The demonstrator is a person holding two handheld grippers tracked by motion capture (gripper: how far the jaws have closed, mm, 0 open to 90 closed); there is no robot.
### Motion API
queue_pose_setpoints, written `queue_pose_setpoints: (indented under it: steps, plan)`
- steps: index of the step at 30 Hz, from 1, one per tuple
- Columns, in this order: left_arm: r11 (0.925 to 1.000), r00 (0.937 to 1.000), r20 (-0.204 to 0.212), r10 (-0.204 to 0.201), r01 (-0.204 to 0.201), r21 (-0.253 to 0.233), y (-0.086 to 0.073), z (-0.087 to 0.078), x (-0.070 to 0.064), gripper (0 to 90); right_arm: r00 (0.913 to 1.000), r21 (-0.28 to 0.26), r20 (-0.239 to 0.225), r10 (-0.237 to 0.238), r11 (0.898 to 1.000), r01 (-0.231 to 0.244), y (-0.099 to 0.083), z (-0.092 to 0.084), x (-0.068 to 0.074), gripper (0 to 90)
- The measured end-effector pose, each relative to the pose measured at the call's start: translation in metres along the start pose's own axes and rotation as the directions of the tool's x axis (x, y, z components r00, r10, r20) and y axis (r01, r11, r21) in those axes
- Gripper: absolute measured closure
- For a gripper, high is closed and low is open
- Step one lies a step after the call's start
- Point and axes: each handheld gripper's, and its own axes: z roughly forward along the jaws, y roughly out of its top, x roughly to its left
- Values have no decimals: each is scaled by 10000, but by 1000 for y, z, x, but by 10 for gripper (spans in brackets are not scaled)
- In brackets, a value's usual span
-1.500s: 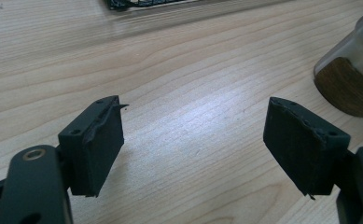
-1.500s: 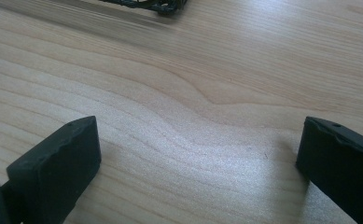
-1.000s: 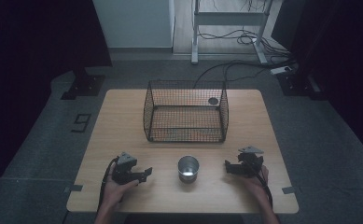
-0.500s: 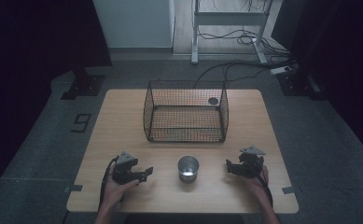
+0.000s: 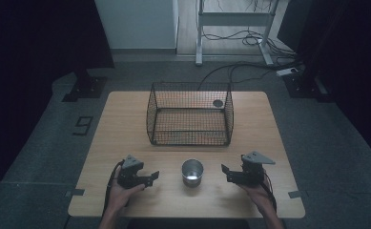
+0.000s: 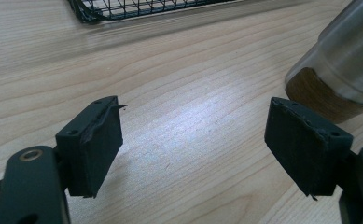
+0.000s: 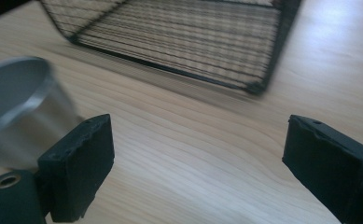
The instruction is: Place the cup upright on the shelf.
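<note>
1. A wooden table [image 5: 126, 124] stands on a grey floor. On its near half, midway between the two hands, a small metal cup [image 5: 192, 172] stands upright with its mouth up.
2. A black wire basket [image 5: 190, 114] sits behind the cup, toward the far edge, well apart from it. A small dark round object [image 5: 218, 103] shows at its far right corner; I cannot tell whether it lies inside the basket or behind it.
3. The left gripper [image 5: 150, 177] is held low over the table to the left of the cup, pointing toward it. Its jaws stand wide with bare tabletop between them. In the left gripper view the cup [image 6: 345, 70] is past the right-hand pad [image 6: 305, 147], close to it but not touching.
4. The right gripper [image 5: 227, 172] is held to the right of the cup, pointing toward it. Its jaws have just been closing, yet a clear gap remains and nothing lies between them.
5. In the right gripper view the cup [image 7: 18, 116] is behind the left-hand pad [image 7: 79, 168], outside the gap. The basket [image 7: 184, 37] lies ahead, blurred.
</note>
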Motion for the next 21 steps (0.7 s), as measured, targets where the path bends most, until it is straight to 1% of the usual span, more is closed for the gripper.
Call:
queue_pose_setpoints:
  steps: [1, 2, 4, 5, 6, 10, 13, 14, 17, 21]
  plan:
    - [10000, 10000, 2, -5, 5, 2, 0, 0, 0, 194, 9995, -102, -316, -20, 9999, 17, 4, -3, 7, 87]
    - [10000, 10000, 4, -4, 4, 14, 0, 0, 0, 194, 9995, -102, -316, -20, 9999, 17, 4, -3, 7, 87]
    - [10000, 10000, 6, 16, -16, 6, 1, -1, -2, 194, 9986, -230, -491, -217, 9995, 206, 8, -6, 16, 86]
    - [10000, 10000, 25, 35, -35, -10, 1, -2, -2, 194, 9972, -327, -674, -313, 9990, 291, 12, -10, 23, 86]
    - [10000, 10000, 28, 43, -43, -16, 1, -2, -2, 194, 9972, -327, -674, -313, 9990, 291, 12, -10, 23, 86]
    - [10000, 10000, -21, 4, -4, -30, 1, -2, -1, 194, 9942, -459, -945, -509, 9979, 467, 16, -12, 35, 85]
    - [10000, 10000, -71, 2, -2, 16, 1, -2, 0, 194, 9898, -391, -1284, -620, 9976, 574, 16, -10, 45, 84]
    - [10000, 10000, -89, -6, 6, 20, 1, -2, 1, 194, 9877, -366, -1378, -739, 9969, 695, 16, -8, 49, 84]
    - [10000, 9999, -123, -66, 66, -4, 1, -3, 2, 195, 9827, -262, -1582, -968, 9952, 939, 15, -3, 58, 84]
    - [10000, 9999, -128, -75, 75, -24, 1, -4, 2, 195, 9788, -162, -1749, -1064, 9943, 1052, 16, 4, 67, 68]
